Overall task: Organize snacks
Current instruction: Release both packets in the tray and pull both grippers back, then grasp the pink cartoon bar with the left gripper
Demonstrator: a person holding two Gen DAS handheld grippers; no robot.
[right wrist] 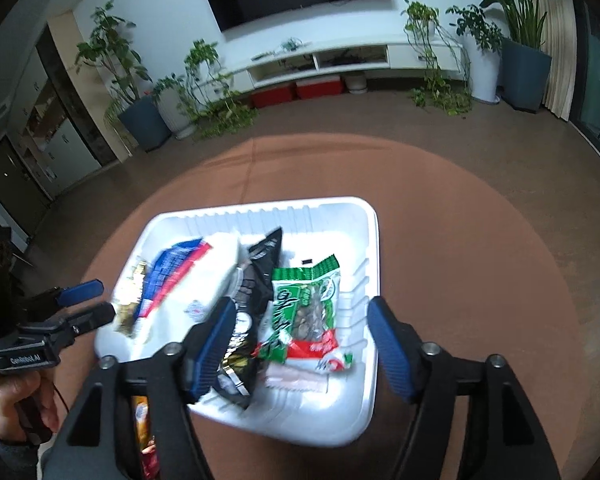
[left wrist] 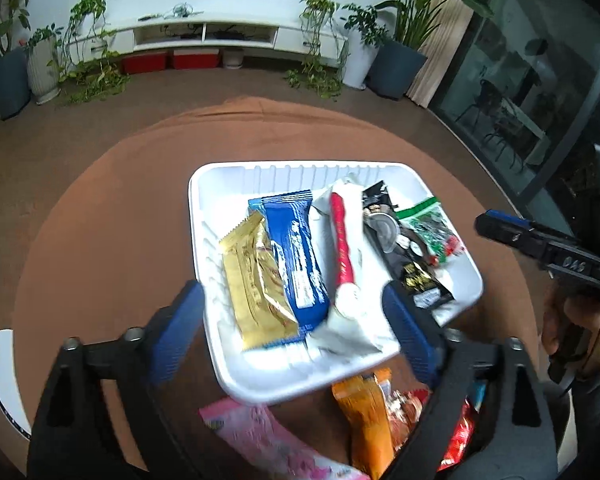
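Observation:
A white tray (left wrist: 300,166) on the round brown table holds a gold packet (left wrist: 256,280), a blue bar (left wrist: 296,256), a white packet with a red stripe (left wrist: 344,248), a black packet (left wrist: 404,252) and a green nut packet (left wrist: 432,228). My left gripper (left wrist: 296,332) hangs open over the tray's near edge, nothing pressed between its blue pads. In the right wrist view my right gripper (right wrist: 302,346) is open above the green nut packet (right wrist: 308,304), beside the black packet (right wrist: 252,280). Neither gripper holds a snack.
Outside the tray's near edge lie an orange packet (left wrist: 368,412), a pink packet (left wrist: 260,436) and a red packet (left wrist: 460,440). A white chair (left wrist: 0,372) stands at the table's left. A person's hand (right wrist: 4,404) holds the left tool. Plants and a TV unit line the far wall.

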